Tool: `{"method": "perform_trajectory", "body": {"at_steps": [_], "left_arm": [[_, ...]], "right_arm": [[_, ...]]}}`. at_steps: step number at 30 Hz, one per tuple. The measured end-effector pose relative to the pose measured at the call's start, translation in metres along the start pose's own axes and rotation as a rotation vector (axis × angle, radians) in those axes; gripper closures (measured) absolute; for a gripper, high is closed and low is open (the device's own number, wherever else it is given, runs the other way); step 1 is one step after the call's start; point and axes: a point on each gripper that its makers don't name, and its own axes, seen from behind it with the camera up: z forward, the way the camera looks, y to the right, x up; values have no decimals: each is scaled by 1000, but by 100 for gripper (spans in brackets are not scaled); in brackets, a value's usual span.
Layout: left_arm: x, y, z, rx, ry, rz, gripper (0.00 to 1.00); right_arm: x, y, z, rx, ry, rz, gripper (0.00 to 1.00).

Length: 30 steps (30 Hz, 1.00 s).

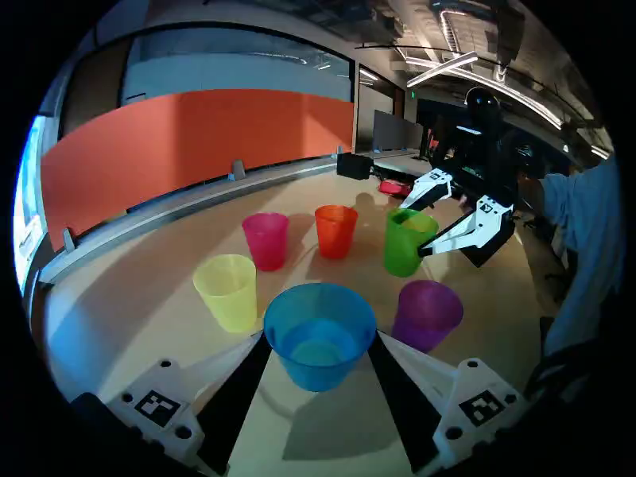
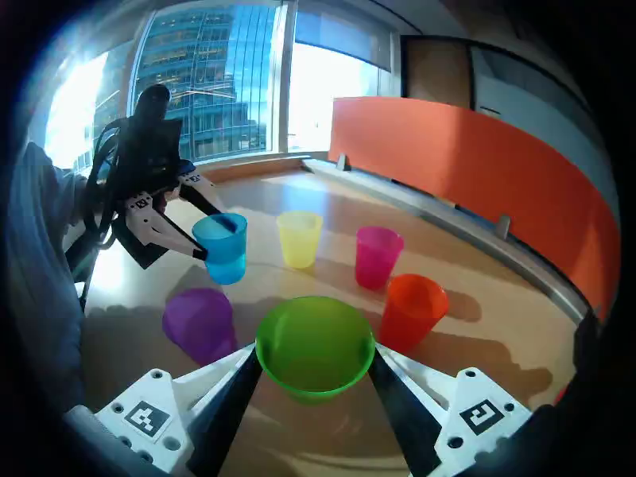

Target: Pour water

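Observation:
My left gripper (image 1: 319, 350) is shut on a blue cup (image 1: 319, 334) that holds water and is raised a little over the wooden table (image 1: 143, 318). In the right gripper view the same blue cup (image 2: 222, 246) hangs upright at the left gripper (image 2: 208, 237). My right gripper (image 2: 315, 358) is shut on a green cup (image 2: 315, 346) with only a little liquid in its bottom. From the left gripper view, that green cup (image 1: 407, 240) sits between the white fingers of the right gripper (image 1: 425, 230) at the far right, upright.
On the table stand a yellow cup (image 1: 229, 291), a pink cup (image 1: 266, 240), an orange cup (image 1: 335, 230) and a purple cup (image 1: 428, 313). An orange partition (image 1: 191, 143) runs along the table's far edge. A person's sleeve (image 1: 592, 230) is at the right.

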Motion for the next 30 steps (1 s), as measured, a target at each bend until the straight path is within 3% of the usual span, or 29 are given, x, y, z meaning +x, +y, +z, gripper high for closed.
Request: {"method": "perform_trajectory", "body": {"at_steps": [12, 30], "left_arm": [[53, -16, -24, 81, 113, 9, 15], [126, -21, -62, 136, 261, 35, 15]], "right_arm": [[54, -2, -26, -29, 99, -25, 9], [137, -7, -61, -49, 286, -15, 8]]}}
